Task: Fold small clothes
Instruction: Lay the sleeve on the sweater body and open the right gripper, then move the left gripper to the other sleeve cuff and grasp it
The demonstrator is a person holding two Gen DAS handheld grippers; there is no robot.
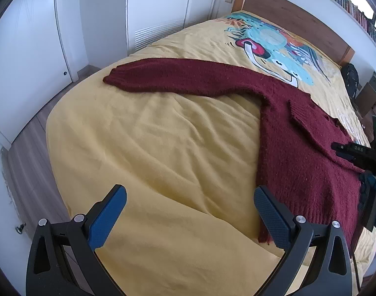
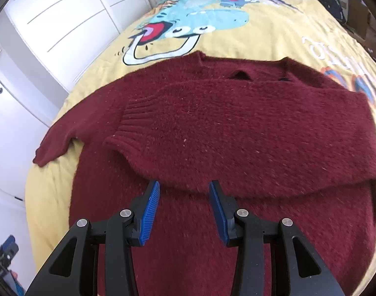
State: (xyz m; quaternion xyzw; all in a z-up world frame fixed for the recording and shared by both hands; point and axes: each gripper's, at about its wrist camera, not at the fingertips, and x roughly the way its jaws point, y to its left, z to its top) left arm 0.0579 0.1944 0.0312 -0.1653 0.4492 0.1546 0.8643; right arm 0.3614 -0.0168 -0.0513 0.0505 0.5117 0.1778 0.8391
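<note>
My sweater on the bed

The sweater [image 2: 212,133] lies on the bed [image 1: 151,148]. One sleeve [image 2: 237,123] lies across its front. The other sleeve [image 1: 175,79] sticks out left. My right gripper [image 2: 184,207] is over it; my left gripper [image 1: 190,212] is beside it.

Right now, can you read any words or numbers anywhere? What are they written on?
Big white letters on the yellow bedspread: upside down and cut off, not readable.
Small white print on the right tongs: too blurred.
Spines of the shelf books: too small.
Red sweater: no text.
</note>
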